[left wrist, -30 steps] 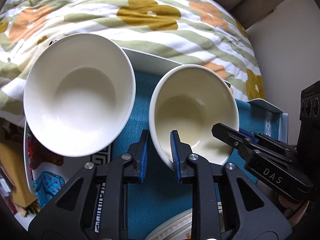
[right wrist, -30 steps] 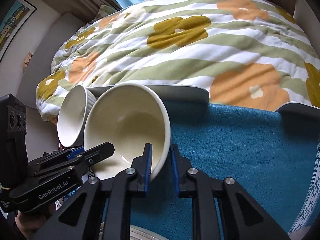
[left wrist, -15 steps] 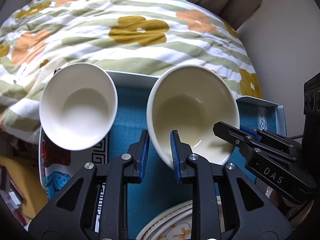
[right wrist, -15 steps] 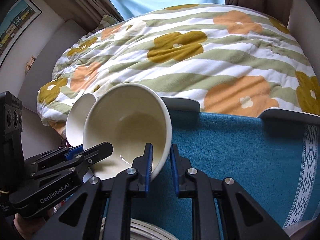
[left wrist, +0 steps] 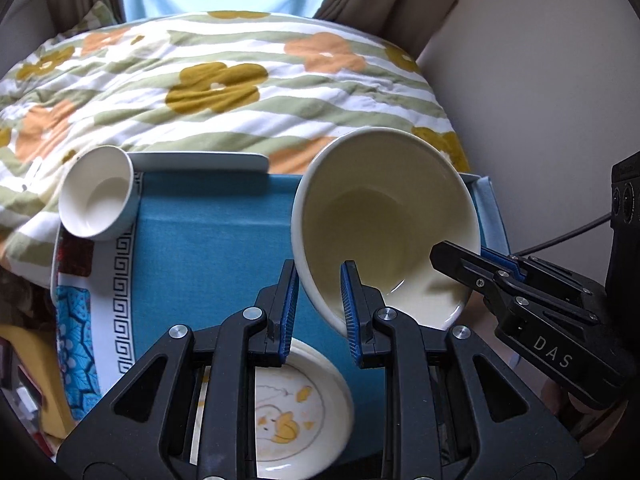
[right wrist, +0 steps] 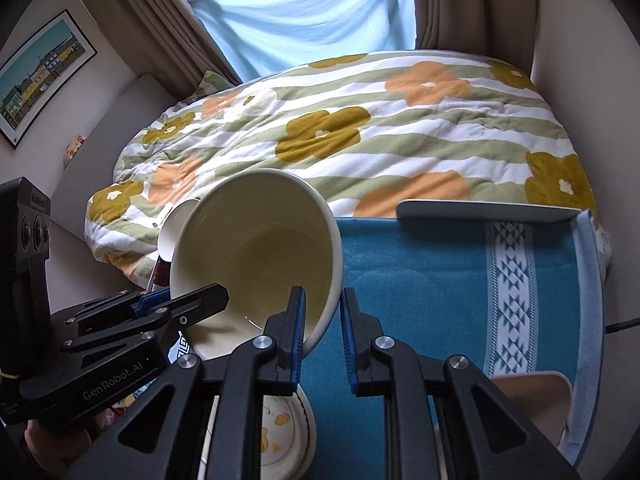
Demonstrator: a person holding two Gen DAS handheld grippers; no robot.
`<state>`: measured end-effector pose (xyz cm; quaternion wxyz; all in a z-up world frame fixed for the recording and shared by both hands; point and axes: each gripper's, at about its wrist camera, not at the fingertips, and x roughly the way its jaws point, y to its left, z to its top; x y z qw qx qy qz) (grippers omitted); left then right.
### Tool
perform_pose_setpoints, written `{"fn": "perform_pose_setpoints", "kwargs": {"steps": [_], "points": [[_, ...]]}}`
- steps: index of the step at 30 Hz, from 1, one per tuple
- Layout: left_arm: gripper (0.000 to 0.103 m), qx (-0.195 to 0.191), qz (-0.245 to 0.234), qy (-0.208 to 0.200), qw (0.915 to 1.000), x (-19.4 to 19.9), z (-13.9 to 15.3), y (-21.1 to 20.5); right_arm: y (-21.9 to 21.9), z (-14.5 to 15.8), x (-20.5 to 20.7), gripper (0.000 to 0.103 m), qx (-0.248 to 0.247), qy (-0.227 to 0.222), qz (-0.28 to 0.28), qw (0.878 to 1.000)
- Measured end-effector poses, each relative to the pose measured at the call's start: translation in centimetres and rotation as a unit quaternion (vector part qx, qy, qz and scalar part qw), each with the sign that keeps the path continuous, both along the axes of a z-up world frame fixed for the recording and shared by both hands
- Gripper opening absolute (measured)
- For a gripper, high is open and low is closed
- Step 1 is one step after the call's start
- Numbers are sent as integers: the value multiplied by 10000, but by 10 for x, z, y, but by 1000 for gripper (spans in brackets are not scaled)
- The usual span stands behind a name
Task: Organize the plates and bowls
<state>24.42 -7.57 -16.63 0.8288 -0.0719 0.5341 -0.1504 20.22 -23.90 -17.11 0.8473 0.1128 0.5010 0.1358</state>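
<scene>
**Above the blue cloth, a cream bowl went up between two grippers**

In the left wrist view, the left gripper (left wrist: 320,304) pinched the cream bowl's (left wrist: 384,216) near rim; the white bowl (left wrist: 96,200), large a second earlier, lay small, far left of it. A printed plate (left wrist: 296,412) sat beneath.

In the right wrist view, the right gripper (right wrist: 322,328) clamped the opposite rim, the bowl (right wrist: 256,248) carried clear, likely for stacking. Readable: "GenRobot.AI"; "DAS" in the left view.

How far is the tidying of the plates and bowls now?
Done: plates look stacked near the front of the blue cloth. In hand: the left gripper and right gripper both clamp the rim of the cream bowl, held tilted above the cloth. Left: setting this bowl down, perhaps with the white bowl at the far left corner, which rests on a patterned plate.
</scene>
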Motion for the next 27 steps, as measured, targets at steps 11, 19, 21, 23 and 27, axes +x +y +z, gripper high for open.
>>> {"fn": "perform_pose_setpoints", "kwargs": {"steps": [11, 19, 21, 23, 27], "points": [[19, -120, -465, 415, 9980, -69, -35, -124, -110, -18, -77, 16, -269, 218, -429, 9985], [19, 189, -763, 807, 9936, -94, -67, -169, -145, -50, -103, 16, -263, 549, -536, 9967], [19, 314, -872, 856, 9920, -96, -74, -177, -150, -57, -105, 16, -250, 614, -570, 9962], [19, 397, -982, 856, 9907, -96, -79, -183, -154, -64, -107, 16, -258, 659, -617, 9956], [19, 638, -1248, 826, 9867, -93, -86, -196, -158, -73, -111, 16, -261, 746, -739, 9941]]}}
